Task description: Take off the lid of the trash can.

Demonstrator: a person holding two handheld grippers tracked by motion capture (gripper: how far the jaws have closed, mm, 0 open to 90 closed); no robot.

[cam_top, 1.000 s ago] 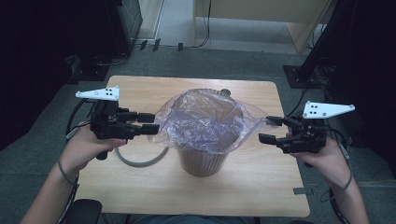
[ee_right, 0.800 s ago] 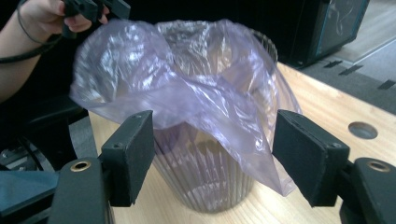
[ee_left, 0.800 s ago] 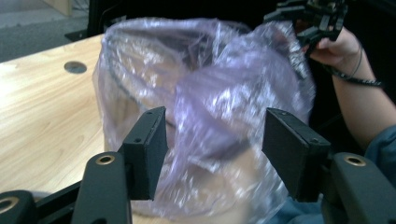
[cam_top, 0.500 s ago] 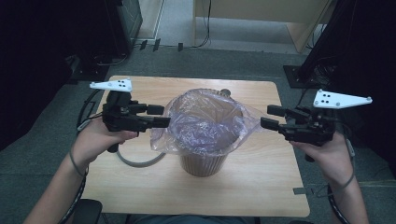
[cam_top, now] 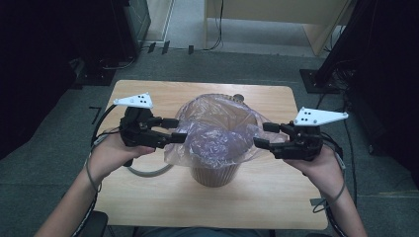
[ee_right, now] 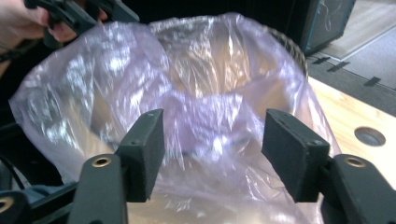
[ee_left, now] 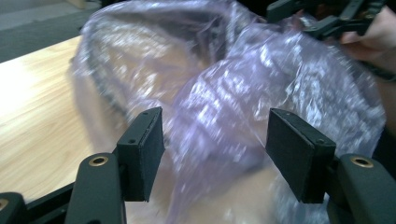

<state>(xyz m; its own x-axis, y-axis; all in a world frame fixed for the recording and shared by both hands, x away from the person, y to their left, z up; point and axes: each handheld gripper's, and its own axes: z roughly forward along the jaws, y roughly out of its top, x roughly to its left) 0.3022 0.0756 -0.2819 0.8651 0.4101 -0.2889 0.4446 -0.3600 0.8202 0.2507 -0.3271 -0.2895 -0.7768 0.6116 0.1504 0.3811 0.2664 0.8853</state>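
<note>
Plastic bag (cam_top: pixel 217 133) is sitting in a brown basket (cam_top: pixel 216 174) at the middle of the table (cam_top: pixel 163 197), its loose rim spilling over the basket's edge. Left claw (cam_top: pixel 175 129) is sitting at the bag's left rim, jaws wide and just been opening, film lying between the pads (ee_left: pixel 142 151) but not pinched. Right claw (cam_top: pixel 263 135) is at the bag's right rim, jaws wide, just been opening too, film in front of the gap, nothing gripped. Grey cable (cam_top: pixel 143 172) is looping on the table by the left hand (cam_top: pixel 111 153).
</note>
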